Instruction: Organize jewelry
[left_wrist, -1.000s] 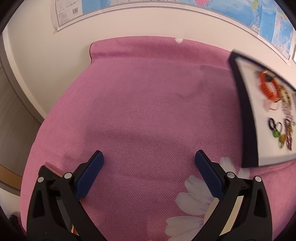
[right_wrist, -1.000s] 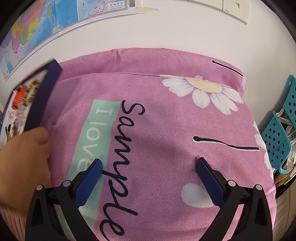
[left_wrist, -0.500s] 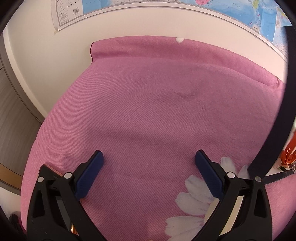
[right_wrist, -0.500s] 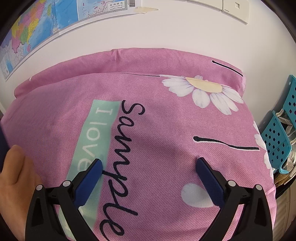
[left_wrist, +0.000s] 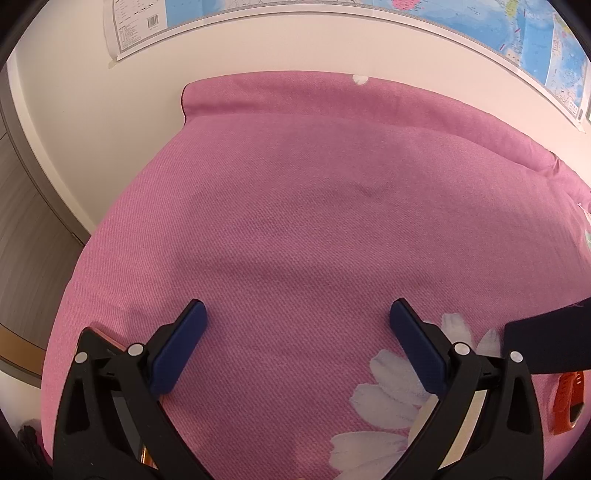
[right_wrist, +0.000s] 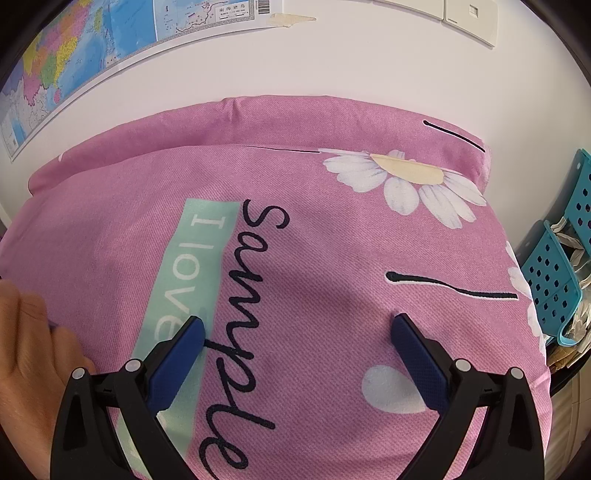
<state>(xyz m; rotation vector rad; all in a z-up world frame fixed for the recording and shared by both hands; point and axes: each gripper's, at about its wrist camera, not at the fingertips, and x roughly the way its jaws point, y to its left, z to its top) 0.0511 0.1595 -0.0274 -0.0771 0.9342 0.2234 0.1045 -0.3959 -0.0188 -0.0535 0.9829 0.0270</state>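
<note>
Jewelry had dropped almost out of sight: a second earlier the dark-rimmed tray (left_wrist: 550, 343) hung tilted over the pink cloth's (left_wrist: 314, 221) right side, and now only its dark edge showed at that cloth's near right corner, with an orange band (left_wrist: 567, 398) just below it. So setup was probably ending and sorting not yet begun. A bare hand (right_wrist: 33, 369) rested at the cloth's left edge. The left gripper (left_wrist: 295, 343) and the right gripper (right_wrist: 297, 354) both hovered with fingers apart, holding nothing.
</note>
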